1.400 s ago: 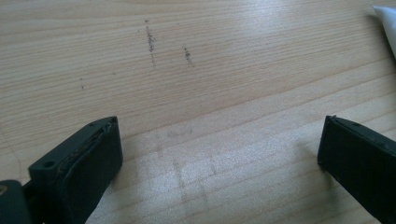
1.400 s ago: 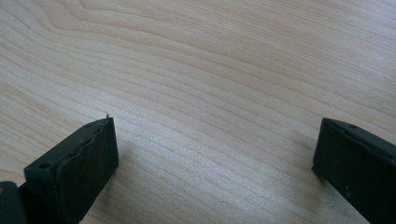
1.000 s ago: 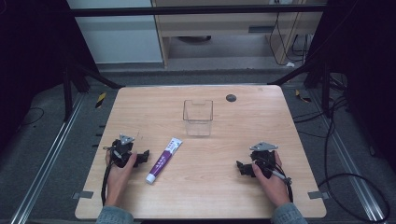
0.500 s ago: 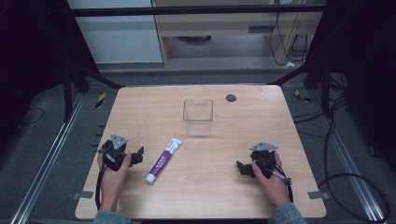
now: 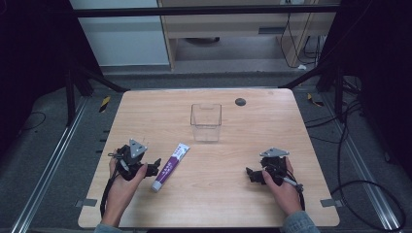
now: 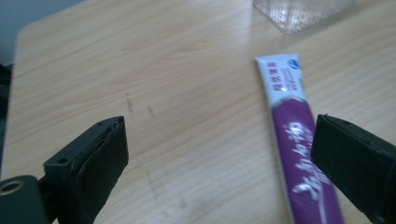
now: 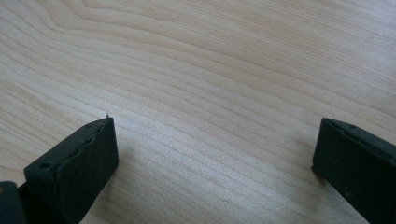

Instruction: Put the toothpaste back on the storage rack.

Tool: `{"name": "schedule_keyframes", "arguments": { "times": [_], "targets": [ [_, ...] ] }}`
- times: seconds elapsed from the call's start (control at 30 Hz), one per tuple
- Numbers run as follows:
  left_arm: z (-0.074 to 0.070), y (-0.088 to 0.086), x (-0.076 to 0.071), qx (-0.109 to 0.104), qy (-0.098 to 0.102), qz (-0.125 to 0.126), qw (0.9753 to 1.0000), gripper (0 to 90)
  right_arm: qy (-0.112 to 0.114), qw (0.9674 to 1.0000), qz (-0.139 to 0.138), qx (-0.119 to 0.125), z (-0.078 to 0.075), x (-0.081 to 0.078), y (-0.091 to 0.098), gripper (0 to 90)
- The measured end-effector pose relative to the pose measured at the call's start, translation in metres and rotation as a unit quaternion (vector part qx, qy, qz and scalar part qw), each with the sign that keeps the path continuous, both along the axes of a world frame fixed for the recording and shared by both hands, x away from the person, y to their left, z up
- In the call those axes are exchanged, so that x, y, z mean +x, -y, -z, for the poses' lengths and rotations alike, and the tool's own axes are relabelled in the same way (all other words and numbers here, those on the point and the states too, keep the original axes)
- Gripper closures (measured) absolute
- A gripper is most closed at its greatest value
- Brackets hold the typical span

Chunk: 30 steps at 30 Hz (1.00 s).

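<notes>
A purple and white toothpaste tube (image 5: 169,166) lies on the wooden table (image 5: 155,109), cap end toward the front. My left gripper (image 5: 156,166) is open just left of the tube, its tips close to it. In the left gripper view the tube (image 6: 292,135) runs under the right-hand jaw, and my left gripper (image 6: 219,123) has only bare wood between its jaws. A clear plastic box (image 5: 206,122) stands upright behind the tube. My right gripper (image 5: 249,174) rests open at the front right, over bare wood in its own view (image 7: 215,121).
A small dark round disc (image 5: 240,101) is set into the table near its back edge. The corner of the clear box (image 6: 303,11) shows at the top of the left gripper view. Metal rails and cables run along the floor on both sides.
My left gripper drew slightly left half a second ago, then came back right toward the tube. The right gripper and the tube have not moved.
</notes>
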<state>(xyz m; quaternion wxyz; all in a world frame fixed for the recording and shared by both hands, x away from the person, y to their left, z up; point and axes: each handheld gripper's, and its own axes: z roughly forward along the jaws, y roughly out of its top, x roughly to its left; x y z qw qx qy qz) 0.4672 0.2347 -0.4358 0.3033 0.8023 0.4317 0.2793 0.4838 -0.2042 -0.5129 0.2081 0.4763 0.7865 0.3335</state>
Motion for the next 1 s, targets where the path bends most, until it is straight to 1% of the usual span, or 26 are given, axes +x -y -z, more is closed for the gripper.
{"name": "schedule_keyframes", "arguments": {
  "times": [0.03,0.1,0.13,0.17,0.2,0.27,0.33,0.37,0.4,0.5,0.53,0.6,0.63,0.67,0.7,0.73,0.77,0.8,0.83,0.87,0.93,1.0],
  "targets": [
    [0.0,0.002,0.0,0.003,-0.006,0.004,1.0,3.6,0.0,1.0,0.0,0.0,0.0,0.0,0.0,0.5],
    [0.001,0.009,0.002,0.017,-0.024,0.008,0.9995,4.6,0.0,1.0,0.0,0.0,0.0,0.0,0.0,0.5],
    [0.001,0.012,0.003,0.031,-0.031,0.012,0.999,5.5,0.0,1.0,0.0,0.0,0.0,0.0,0.0,0.5],
    [0.002,0.016,0.004,0.039,-0.038,0.017,0.9983,5.8,0.0,1.0,0.0,0.0,0.0,0.0,0.0,0.5],
    [0.002,0.019,0.005,0.043,-0.051,0.024,0.9975,5.9,0.0,1.0,0.0,0.0,0.0,0.0,0.0,0.5],
    [0.003,0.025,0.008,0.044,-0.079,0.043,0.995,8.5,0.0,1.0,0.0,0.0,0.0,0.0,0.0,0.5],
    [0.003,0.03,0.009,0.059,-0.095,0.062,0.9917,8.7,0.0,1.0,0.0,0.0,0.0,0.0,0.0,0.4],
    [0.003,0.033,0.01,0.068,-0.106,0.071,0.9895,9.3,0.0,1.0,0.0,0.0,0.0,0.0,0.0,0.4],
    [0.004,0.035,0.011,0.067,-0.116,0.077,0.988,9.2,0.0,1.0,-0.001,0.0,0.0,0.0,0.0,0.4],
    [0.004,0.04,0.017,0.064,-0.131,0.085,0.9856,9.2,-0.001,1.0,-0.001,0.0,0.0,0.0,0.0,0.3],
    [0.005,0.042,0.02,0.069,-0.138,0.087,0.9843,9.2,-0.001,1.0,-0.001,0.001,0.0,0.0,0.0,0.3],
    [0.006,0.046,0.027,0.072,-0.144,0.087,0.9832,10.8,-0.001,1.0,-0.001,0.0,0.0,0.0,0.0,0.3],
    [0.007,0.047,0.031,0.07,-0.151,0.086,0.9824,11.9,-0.001,1.0,-0.001,0.001,0.0,0.0,0.0,0.4],
    [0.007,0.05,0.039,0.067,-0.162,0.087,0.9807,15.5,-0.001,1.0,-0.001,0.001,0.0,0.0,0.0,0.3],
    [0.007,0.05,0.039,0.067,-0.162,0.087,0.9807,18.4,-0.001,1.0,-0.001,0.001,0.0,0.0,0.0,0.3],
    [0.007,0.052,0.043,0.066,-0.168,0.088,0.9796,21.1,-0.001,1.0,-0.001,0.001,0.0,0.0,0.0,0.3],
    [0.007,0.053,0.046,0.064,-0.172,0.086,0.9791,21.1,-0.001,1.0,-0.001,0.001,0.0,0.0,0.0,0.3],
    [0.007,0.055,0.05,0.066,-0.178,0.088,0.9779,25.1,-0.001,1.0,-0.001,0.001,0.0,0.0,0.0,0.3],
    [0.007,0.056,0.052,0.065,-0.181,0.088,0.9773,27.7,-0.001,1.0,-0.001,0.001,0.0,0.0,0.0,0.3],
    [0.008,0.058,0.056,0.067,-0.187,0.087,0.9761,29.0,-0.001,1.0,-0.001,0.001,0.0,0.0,0.0,0.3],
    [0.01,0.06,0.063,0.065,-0.199,0.085,0.9741,31.6,-0.001,1.0,-0.001,0.0,0.0,0.0,0.0,0.3],
    [0.011,0.062,0.068,0.057,-0.207,0.084,0.9732,33.4,-0.001,1.0,-0.001,0.001,0.0,0.0,0.0,0.3]
  ]
}}
